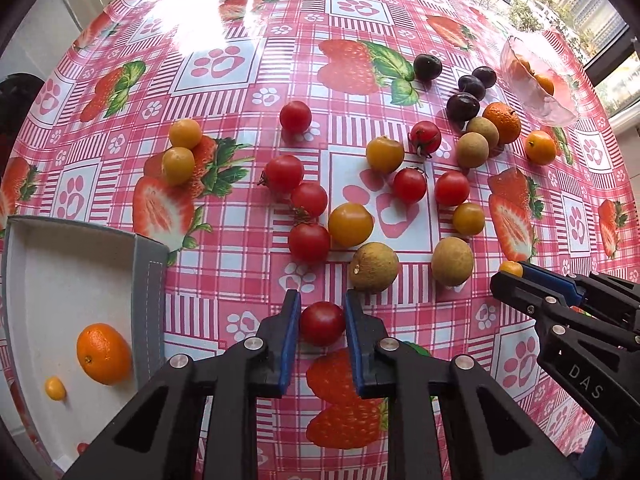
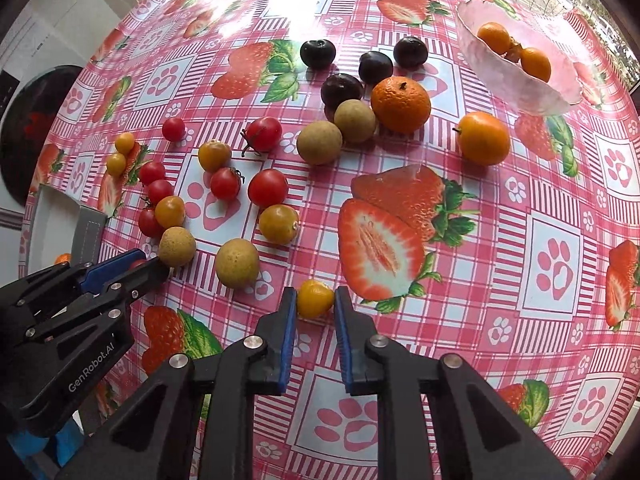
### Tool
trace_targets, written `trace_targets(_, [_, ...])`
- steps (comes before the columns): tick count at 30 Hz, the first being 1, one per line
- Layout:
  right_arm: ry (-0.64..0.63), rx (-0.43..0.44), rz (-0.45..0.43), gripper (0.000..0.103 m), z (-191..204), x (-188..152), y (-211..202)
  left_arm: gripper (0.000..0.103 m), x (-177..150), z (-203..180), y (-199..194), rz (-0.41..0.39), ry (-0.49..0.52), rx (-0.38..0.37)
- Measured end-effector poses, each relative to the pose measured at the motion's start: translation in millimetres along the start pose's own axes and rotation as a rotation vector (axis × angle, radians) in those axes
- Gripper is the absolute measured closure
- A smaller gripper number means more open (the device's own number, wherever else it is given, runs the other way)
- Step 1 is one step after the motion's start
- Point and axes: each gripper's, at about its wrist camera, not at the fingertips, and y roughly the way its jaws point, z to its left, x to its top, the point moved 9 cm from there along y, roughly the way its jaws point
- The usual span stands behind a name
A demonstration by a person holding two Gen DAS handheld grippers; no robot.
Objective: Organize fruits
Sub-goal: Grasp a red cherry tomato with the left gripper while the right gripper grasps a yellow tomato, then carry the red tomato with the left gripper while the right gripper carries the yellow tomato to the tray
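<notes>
My left gripper point(image 1: 322, 304) is shut on a red cherry tomato point(image 1: 322, 323), its blue pads touching both sides. My right gripper point(image 2: 316, 296) is shut on a small yellow-orange fruit point(image 2: 315, 298). Each gripper shows in the other's view: the right gripper point(image 1: 516, 274) at the right edge, the left gripper point(image 2: 148, 266) at the lower left. Several red tomatoes point(image 1: 284, 173), yellow tomatoes point(image 1: 350, 225), tan longans point(image 1: 374, 267), dark plums point(image 1: 427, 67) and a mandarin point(image 2: 401, 105) lie scattered on the strawberry-print tablecloth point(image 2: 460, 320).
A grey-edged white tray point(image 1: 149, 300) at the left holds a mandarin point(image 1: 104, 354) and a small yellow fruit point(image 1: 55, 388). A glass bowl point(image 2: 516, 80) at the far right holds orange fruits point(image 2: 494, 38). A window lies beyond the table's far edge.
</notes>
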Motion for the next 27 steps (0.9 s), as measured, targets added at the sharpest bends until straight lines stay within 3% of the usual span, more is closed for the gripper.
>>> trace_targets(9, [0.031,0.039,0.026,0.083,1.0,-48.2,-13.6,0.08,-40.6,9.5,-16.0,0.026,-0.018,-0.066])
trace_targets(27, [0.058,0.07,0.052,0.083,34.7,-77.4,-32.1,0.08,-97.8,45.5,-74.9,0.005,-0.032,-0.105])
